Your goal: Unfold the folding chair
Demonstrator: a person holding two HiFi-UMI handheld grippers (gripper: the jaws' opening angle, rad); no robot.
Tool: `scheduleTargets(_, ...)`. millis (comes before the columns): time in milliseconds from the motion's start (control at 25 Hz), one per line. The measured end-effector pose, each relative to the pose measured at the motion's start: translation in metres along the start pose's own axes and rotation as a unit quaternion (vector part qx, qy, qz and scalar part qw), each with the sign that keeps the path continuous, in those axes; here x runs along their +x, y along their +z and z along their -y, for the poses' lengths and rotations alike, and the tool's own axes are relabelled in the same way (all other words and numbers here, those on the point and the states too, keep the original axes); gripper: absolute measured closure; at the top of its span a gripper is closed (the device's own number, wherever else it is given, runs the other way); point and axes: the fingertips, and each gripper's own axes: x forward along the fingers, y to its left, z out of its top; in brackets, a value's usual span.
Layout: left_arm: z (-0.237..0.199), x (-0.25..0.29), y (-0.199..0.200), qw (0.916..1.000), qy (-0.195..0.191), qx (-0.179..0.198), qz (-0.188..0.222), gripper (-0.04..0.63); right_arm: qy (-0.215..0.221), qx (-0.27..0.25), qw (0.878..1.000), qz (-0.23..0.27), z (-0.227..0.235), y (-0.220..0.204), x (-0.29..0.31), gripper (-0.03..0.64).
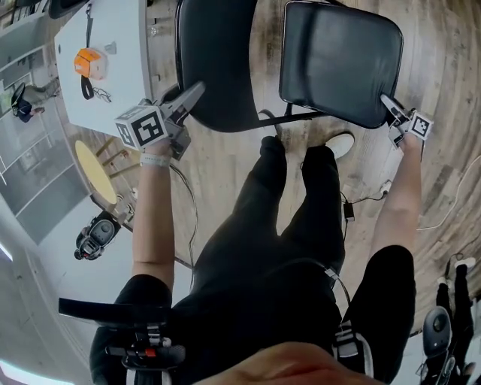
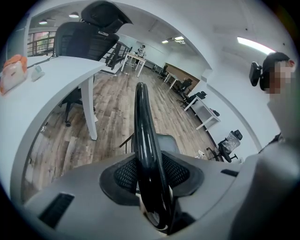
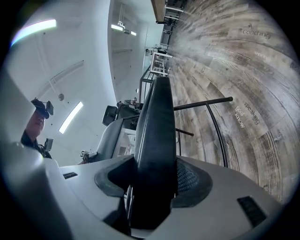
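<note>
Wood floor (image 1: pixel 443 68) throughout, white bench (image 1: pixel 124 22) at upper left. Folding chair (image 1: pixel 289 118) stands on the floor just ahead of the person's legs (image 1: pixel 293 210), with the black backrest (image 1: pixel 214 60) on the left and the black padded seat (image 1: pixel 338 60) on the right. Left hand-held gripper (image 1: pixel 197 92) is clamped on the backrest's edge, its glossy rim between the jaws. Right hand-held gripper (image 1: pixel 391 105) is clamped on the seat's near right corner, padding filling the jaws. Orange object (image 1: pixel 90 62) sits on the bench.
</note>
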Motion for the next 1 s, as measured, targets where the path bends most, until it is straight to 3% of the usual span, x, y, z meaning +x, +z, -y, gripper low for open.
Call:
scheduleTargets(560,0.039,0.025,-0.007,0.9986,-0.051,-0.001,-0.008,0.468,-0.006,0.023,1.000,0.017,0.035,0.005,-0.026,0.397)
scheduleTargets(760,0.036,0.023,-0.001,0.9994,-0.035,-0.007,0.003,0.471,0.015,0.007,1.000,0.014,0.034,0.009,-0.023,0.397)
scheduleTargets(840,0.034,0.022,0.003,0.9997,-0.016,0.009,0.014,0.456,0.016,-0.001,1.000,0.017,0.031,0.014,-0.022,0.390)
scheduleTargets(920,0.030,0.019,0.005,0.9990,0.010,0.036,0.022,0.426,-0.015,-0.014,1.000,0.023,0.036,0.016,-0.026,0.368)
scheduleTargets(1000,0.025,0.013,0.007,0.9974,0.030,0.054,0.039,0.416,-0.076,-0.039,0.996,0.022,0.046,0.018,-0.039,0.322)
